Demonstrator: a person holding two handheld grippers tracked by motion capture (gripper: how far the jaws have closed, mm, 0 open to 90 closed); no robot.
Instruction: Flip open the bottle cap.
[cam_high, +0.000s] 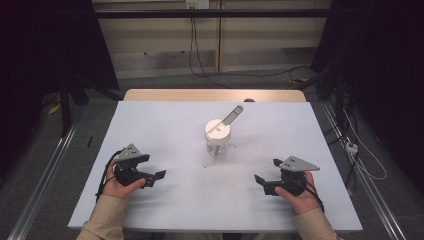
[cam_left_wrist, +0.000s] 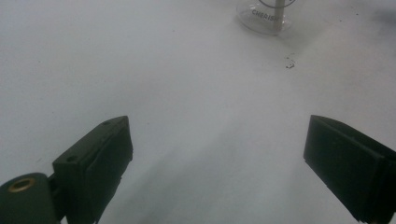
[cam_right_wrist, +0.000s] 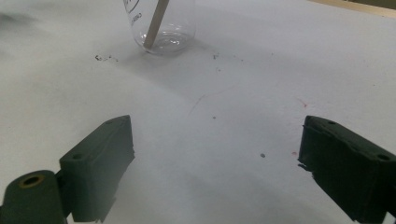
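Note:
A clear jar (cam_high: 217, 141) with a white lid (cam_high: 217, 129) stands upright near the middle of the table. A flat grey stick (cam_high: 232, 115) pokes out through the lid, leaning to the far right. The jar's base (cam_left_wrist: 265, 18) shows at the top of the left gripper view, and the jar bottom (cam_right_wrist: 163, 32) with the stick (cam_right_wrist: 156, 22) inside shows in the right gripper view. My left gripper (cam_high: 153, 171) rests at the front left, open and empty. My right gripper (cam_high: 267, 171) rests at the front right, open and empty. Both point inward toward the jar.
A white sheet (cam_high: 165, 120) covers the wooden table (cam_high: 150, 94). Small dark specks (cam_high: 206, 164) lie in front of the jar. Cables (cam_high: 360, 160) run along the floor to the right, and metal rails flank the table.

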